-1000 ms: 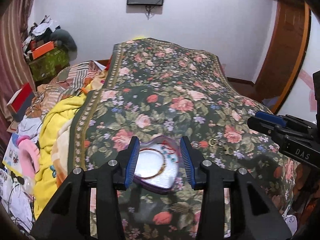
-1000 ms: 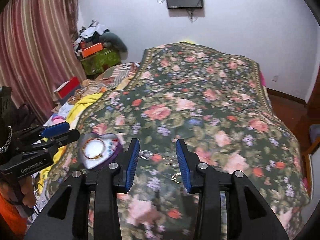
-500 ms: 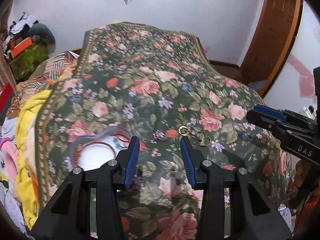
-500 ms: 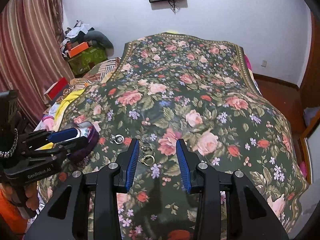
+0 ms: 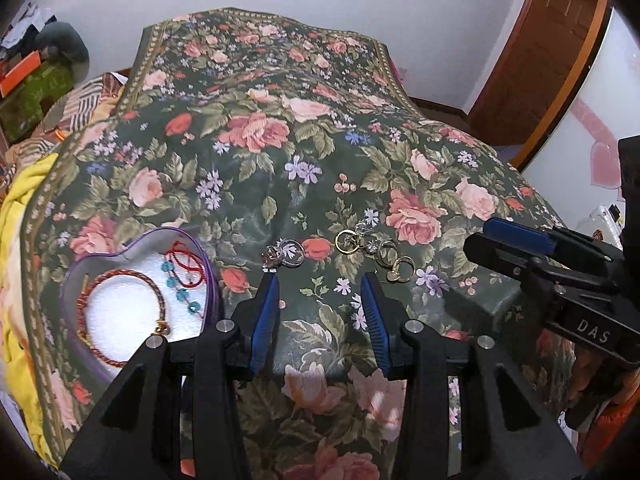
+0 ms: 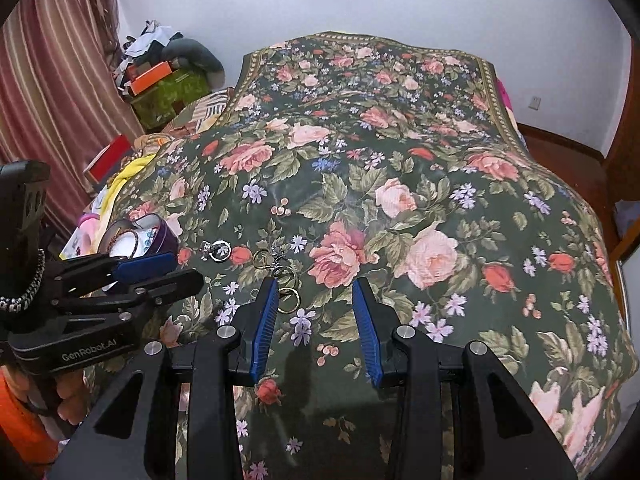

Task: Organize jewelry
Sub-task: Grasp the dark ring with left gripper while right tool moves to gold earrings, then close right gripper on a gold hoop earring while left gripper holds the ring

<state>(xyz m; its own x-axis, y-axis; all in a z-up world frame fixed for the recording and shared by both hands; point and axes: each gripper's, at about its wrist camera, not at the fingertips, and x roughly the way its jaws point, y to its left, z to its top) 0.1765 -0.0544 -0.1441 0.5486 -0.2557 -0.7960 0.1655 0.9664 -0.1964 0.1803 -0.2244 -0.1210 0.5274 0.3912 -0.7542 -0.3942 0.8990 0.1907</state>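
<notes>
A purple heart-shaped box (image 5: 72,280) lies open on the floral bedspread, with a red-gold bangle (image 5: 120,312), a red cord and blue beads on its white lining. Right of it lie silver rings (image 5: 285,255) and a cluster of gold rings (image 5: 374,250). My left gripper (image 5: 318,280) hovers open just short of the rings, nothing between its blue pads. My right gripper (image 6: 314,280) is open too, its left pad beside the gold rings (image 6: 280,276). The box (image 6: 138,236) shows partly behind the left gripper (image 6: 160,268). The right gripper (image 5: 516,240) enters the left wrist view at right.
The floral bedspread (image 6: 400,160) covers a wide bed. Yellow and striped bedding (image 5: 24,200) is heaped at its left side. Boxes and clothes (image 6: 160,76) pile in the far left corner by a striped curtain. A wooden door (image 5: 540,60) stands at the right.
Both grippers have sunk toward the bedspread. The left one has swung right, from over the heart box to in front of the rings. The rings now look larger and closer in both views.
</notes>
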